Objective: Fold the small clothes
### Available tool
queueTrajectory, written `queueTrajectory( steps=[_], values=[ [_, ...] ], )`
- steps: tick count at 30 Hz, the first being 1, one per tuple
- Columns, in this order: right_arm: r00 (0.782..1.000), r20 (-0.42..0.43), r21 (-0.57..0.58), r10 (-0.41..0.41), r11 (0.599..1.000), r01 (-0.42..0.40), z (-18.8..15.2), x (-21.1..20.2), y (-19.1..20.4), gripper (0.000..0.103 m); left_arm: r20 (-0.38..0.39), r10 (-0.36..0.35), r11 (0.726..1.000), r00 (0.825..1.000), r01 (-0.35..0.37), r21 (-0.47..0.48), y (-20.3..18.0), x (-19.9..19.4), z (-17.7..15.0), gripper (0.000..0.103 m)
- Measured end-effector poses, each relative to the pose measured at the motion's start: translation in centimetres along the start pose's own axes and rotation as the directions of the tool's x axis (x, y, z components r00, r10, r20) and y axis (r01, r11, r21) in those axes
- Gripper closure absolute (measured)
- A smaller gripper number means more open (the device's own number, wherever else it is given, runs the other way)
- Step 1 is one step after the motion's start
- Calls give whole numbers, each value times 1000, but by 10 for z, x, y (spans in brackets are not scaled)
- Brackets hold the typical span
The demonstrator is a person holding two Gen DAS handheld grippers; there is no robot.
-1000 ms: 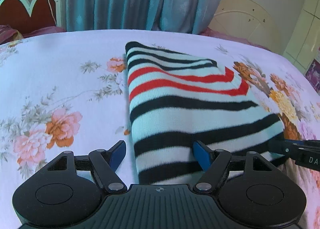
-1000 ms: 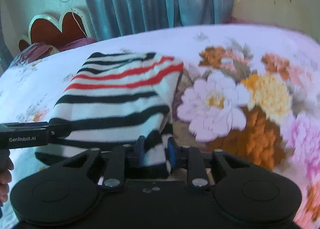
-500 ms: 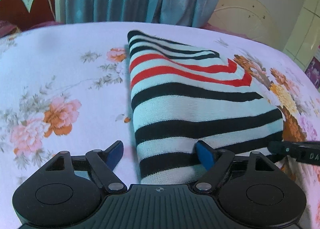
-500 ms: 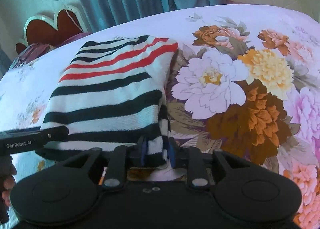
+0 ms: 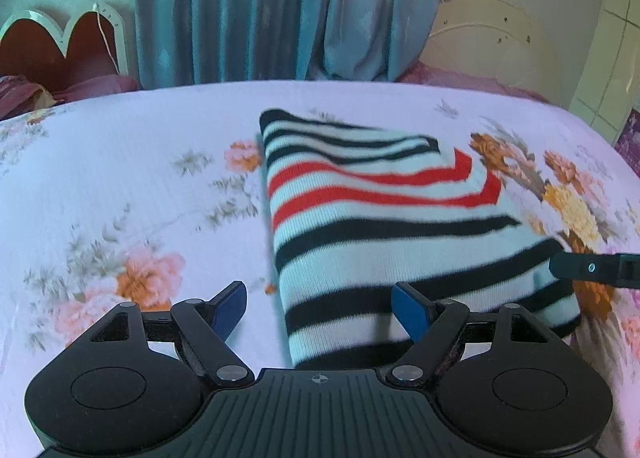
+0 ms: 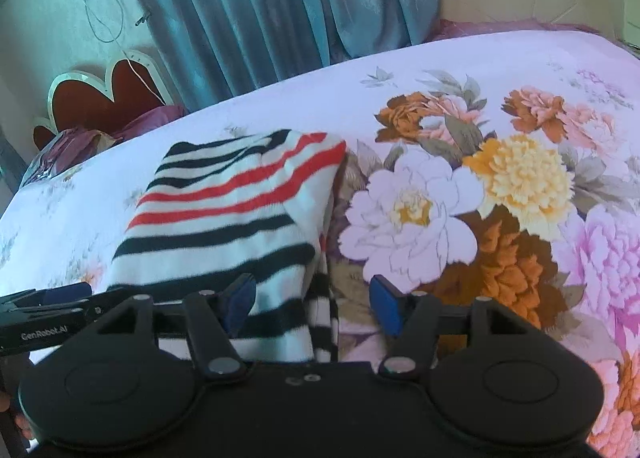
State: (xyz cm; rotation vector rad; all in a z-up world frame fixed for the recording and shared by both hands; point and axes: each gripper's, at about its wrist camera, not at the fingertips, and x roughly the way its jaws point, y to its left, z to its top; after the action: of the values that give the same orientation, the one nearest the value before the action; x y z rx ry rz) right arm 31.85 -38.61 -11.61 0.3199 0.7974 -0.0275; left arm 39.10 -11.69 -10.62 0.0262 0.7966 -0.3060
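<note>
With both the left gripper (image 5: 318,308) and right gripper (image 6: 312,304) spread wide, holding nothing, it is best to lift them straight away — not dragging the folded striped sweater (image 5: 384,226).

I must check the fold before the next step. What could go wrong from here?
Both tongs, left and right, are open around the near edge of the striped garment. Withdrawing them could snag that edge and spoil the fold. On the right, a lower layer sticks out, so the stack may end uneven.
</note>
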Motion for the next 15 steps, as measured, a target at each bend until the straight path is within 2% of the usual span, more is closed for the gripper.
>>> queueTrajectory(
  steps=[5, 8, 15],
  values=[
    [1000, 11, 12, 1, 1000, -1, 8, 5, 1, 41, 14, 7, 1000, 1000, -7, -7, 2, 5, 10, 24],
    [1000, 11, 12, 3, 1000, -3, 12, 9, 2, 36, 13, 6, 1000, 1000, -6, -13, 2, 10, 15, 24],
    [1000, -10, 28, 7, 1000, -7, 21, 26, -2, 32, -22, -30, 999, 999, 29, -39, 2, 29, 22, 24]
  ],
)
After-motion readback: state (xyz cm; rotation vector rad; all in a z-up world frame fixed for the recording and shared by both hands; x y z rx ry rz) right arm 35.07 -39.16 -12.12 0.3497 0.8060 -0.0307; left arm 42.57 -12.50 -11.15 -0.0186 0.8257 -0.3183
